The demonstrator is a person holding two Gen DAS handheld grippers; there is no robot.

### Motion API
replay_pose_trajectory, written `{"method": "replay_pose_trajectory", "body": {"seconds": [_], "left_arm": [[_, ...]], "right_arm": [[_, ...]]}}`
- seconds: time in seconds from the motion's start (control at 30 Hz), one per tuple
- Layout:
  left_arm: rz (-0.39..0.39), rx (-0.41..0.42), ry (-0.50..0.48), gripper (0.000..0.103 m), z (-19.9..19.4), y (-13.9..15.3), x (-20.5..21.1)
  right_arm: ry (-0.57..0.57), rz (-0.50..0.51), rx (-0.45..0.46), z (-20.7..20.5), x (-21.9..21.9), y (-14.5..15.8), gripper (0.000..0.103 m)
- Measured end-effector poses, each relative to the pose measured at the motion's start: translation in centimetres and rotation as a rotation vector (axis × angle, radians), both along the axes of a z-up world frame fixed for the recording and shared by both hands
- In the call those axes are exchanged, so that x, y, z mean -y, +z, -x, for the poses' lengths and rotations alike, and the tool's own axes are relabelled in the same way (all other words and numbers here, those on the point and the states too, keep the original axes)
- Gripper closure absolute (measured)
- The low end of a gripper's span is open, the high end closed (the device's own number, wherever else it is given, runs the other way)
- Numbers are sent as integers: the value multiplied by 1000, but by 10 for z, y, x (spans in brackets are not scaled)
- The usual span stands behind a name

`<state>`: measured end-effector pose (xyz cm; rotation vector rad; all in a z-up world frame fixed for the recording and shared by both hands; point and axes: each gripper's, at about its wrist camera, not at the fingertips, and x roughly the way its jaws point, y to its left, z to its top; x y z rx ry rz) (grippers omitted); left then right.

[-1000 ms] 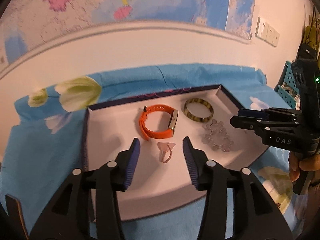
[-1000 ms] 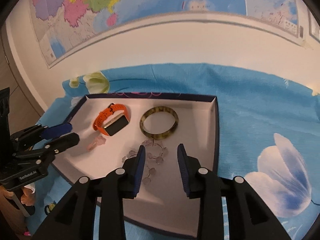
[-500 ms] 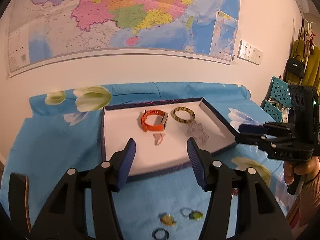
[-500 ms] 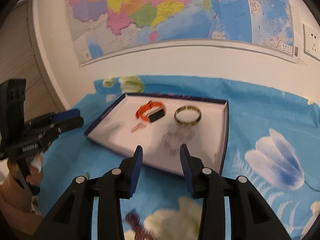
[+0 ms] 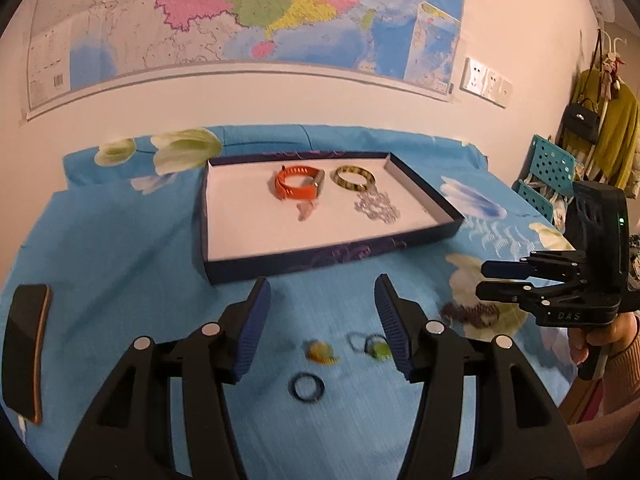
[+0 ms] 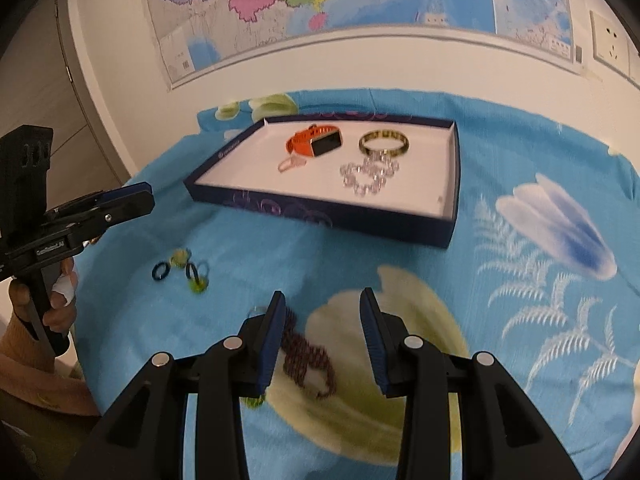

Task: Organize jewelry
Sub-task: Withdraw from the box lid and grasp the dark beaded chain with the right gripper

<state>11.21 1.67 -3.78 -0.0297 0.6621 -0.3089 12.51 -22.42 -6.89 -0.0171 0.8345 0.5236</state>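
My right gripper (image 6: 322,334) hung empty and part-open over the near bead bracelet (image 6: 308,354); looked light and floppy, so I'd pinch its bunched middle. Left gripper (image 5: 322,332) gaped empty above the rings (image 5: 306,387).

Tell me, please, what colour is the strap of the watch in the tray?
Orange. The watch shows it best in the right wrist view, inside the tray.

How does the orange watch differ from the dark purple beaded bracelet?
The orange strap watch lies inside the dark blue tray; the dark purple beaded bracelet lies outside it on the blue floral cloth. The watch is one smooth band with a dark face; the bracelet is a crumpled string of small beads. Neither is held.
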Motion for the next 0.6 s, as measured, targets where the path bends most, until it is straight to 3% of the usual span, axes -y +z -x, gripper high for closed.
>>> {"method": "replay_pose_trajectory", "body": {"seconds": [0.6], "left_arm": [[-35,-55,-42,49,24,-25,14]], "right_arm": [[42,76,7,15,-20,-14,67]]}}
